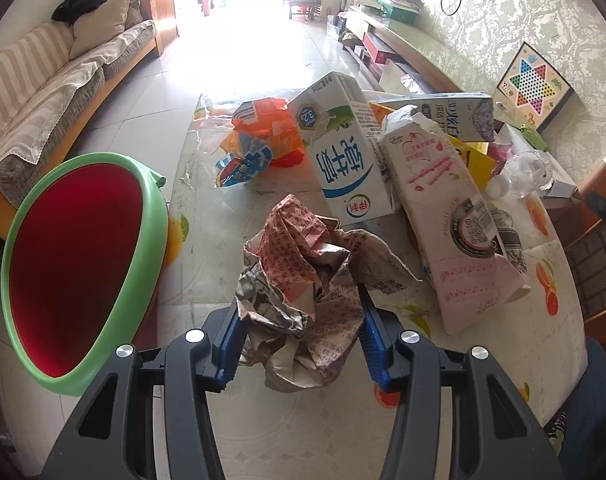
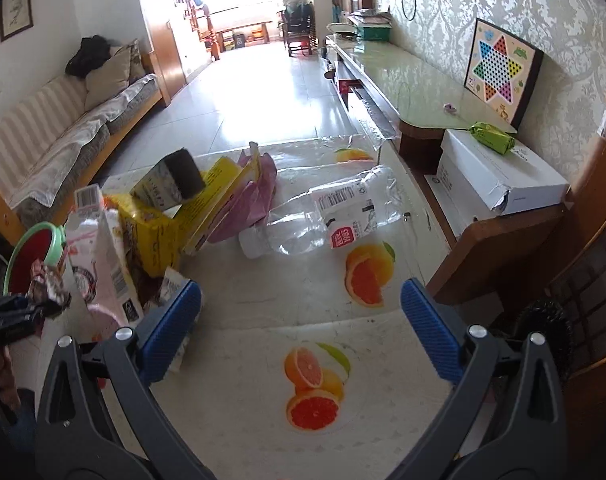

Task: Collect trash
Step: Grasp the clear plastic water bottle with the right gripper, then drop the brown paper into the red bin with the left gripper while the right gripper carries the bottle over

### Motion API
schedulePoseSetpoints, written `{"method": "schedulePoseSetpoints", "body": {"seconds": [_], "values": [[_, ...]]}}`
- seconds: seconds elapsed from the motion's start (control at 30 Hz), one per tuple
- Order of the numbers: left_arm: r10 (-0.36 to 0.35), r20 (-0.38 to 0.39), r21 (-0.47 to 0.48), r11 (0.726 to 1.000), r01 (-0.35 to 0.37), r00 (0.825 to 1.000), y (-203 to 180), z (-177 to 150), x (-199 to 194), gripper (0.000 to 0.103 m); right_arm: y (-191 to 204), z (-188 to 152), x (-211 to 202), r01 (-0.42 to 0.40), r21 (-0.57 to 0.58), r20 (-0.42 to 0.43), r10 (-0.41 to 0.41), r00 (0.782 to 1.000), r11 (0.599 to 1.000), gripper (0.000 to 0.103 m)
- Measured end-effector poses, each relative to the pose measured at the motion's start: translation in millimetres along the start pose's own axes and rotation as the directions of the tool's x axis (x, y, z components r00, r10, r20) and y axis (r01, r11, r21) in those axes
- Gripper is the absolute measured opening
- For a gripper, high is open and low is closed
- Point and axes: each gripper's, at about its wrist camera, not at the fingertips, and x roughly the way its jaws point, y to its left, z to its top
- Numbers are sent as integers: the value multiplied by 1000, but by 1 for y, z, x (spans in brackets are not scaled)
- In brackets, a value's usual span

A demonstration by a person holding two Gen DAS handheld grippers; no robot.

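Left wrist view, from left to right: a round bin with a green plastic rim and a deep red inside (image 1: 83,264) stands off the table's left edge, its mouth tilted toward the camera. Just right of it, the left gripper (image 1: 299,344) has its blue ribbed pads (image 1: 373,344) pressed into either side of a crumpled ball of newspaper printed in red and black (image 1: 307,284); the jaws are partly closed around the wad, which bulges up and forward between them. Beyond the paper on the table with its white fruit-print plastic cover (image 1: 303,432) lie an orange and blue crinkled snack wrapper (image 1: 255,140), a white and blue milk carton lying flat (image 1: 343,152), a pink and white flattened carton (image 1: 455,216) overlapping it, and a clear crushed plastic bottle (image 1: 527,172) at the far right.

In the right wrist view the same red and green bin (image 2: 31,256) shows at the far left, with the left gripper and its paper wad (image 2: 47,284) in front of it. Next come the pink carton (image 2: 99,264), a yellow cardboard box (image 2: 159,228) and a pink plastic bag (image 2: 251,200) piled together. The clear bottle with a white label (image 2: 327,212) lies on its side, well ahead of the right gripper (image 2: 303,320), whose blue pads (image 2: 427,328) stand wide apart with nothing between them, over bare tablecloth (image 2: 243,296).
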Motion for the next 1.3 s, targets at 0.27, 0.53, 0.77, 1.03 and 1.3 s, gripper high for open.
{"method": "schedulePoseSetpoints", "body": {"seconds": [0.27, 0.53, 0.77, 1.03, 1.3], "values": [[-49, 73, 2, 999, 49, 996, -4, -2, -39, 48, 0, 44, 76, 173, 195, -79, -160, 984, 965, 98], [-73, 113, -10, 997, 74, 991, 3, -4, -67, 48, -14, 48, 126, 298, 286, -192, -250, 949, 911, 98], [-82, 131, -23, 996, 86, 988, 7, -2, -76, 48, -20, 51, 149, 326, 268, -239, -266, 934, 906, 98], [-91, 132, -13, 995, 94, 987, 0, -1, -78, 49, -9, 42, 162, 293, 133, -264, -251, 931, 947, 93], [-99, 128, -8, 995, 101, 987, -7, -2, -76, 49, 0, 37, 152, 211, 11, -236, -203, 950, 977, 61]]}}
